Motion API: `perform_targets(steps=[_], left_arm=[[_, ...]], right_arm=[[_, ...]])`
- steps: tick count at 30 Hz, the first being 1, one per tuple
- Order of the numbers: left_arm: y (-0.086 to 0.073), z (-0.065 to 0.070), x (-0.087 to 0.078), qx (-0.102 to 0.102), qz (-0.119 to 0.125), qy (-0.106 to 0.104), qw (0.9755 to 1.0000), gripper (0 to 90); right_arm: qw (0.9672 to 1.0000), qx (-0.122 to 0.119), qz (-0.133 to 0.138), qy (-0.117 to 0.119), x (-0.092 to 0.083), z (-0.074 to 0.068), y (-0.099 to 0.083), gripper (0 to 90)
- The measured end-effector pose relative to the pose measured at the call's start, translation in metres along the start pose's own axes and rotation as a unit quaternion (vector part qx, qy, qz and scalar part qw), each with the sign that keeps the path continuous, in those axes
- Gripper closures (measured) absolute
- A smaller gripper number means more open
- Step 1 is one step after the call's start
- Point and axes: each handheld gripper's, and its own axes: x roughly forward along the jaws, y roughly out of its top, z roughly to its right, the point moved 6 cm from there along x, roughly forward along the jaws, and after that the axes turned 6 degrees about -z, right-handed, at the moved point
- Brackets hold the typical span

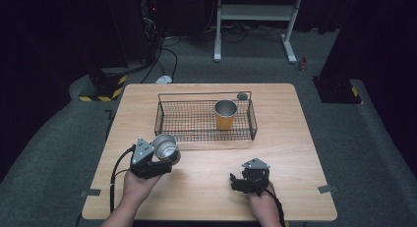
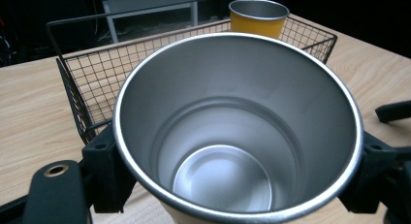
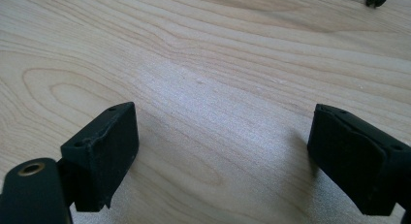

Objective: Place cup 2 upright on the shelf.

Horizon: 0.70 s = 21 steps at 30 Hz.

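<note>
At about eight o'clock on the pale wooden table [image 1: 295,138], the left gripper [image 1: 164,156] is clamped on a shiny steel cup with a cream outside [image 1: 165,147], jaws pressing its sides, the cup tilted just before the black wire basket [image 1: 167,121]; inside the basket, toward one o'clock, stands an orange steel-lined cup [image 1: 225,115]. At five o'clock the right gripper [image 1: 240,183] rests, jaws wide apart over bare wood.

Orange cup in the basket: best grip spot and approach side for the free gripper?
Grip the orange cup across its upper wall near the rim, coming from above. It stands upright, mouth up, and the wire basket walls block a low side approach. The right gripper is open and holds nothing.
</note>
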Motion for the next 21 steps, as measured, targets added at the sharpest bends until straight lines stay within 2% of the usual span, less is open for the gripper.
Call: perform_targets(steps=[7, 21], left_arm=[[0.008, -0.002, 0.005, -0.004, 0.0, 0.012, 0.9999, 18.8], [0.023, 0.001, 0.018, 0.005, -0.007, 0.023, 0.9997, 18.8]], right_arm=[[1.0, 0.0, 0.0, 0.0, 0.0, 0.0, 0.0, 11.1], [1.0, -0.002, -0.001, 0.0, 0.0, 0.0, 0.0, 11.0]])
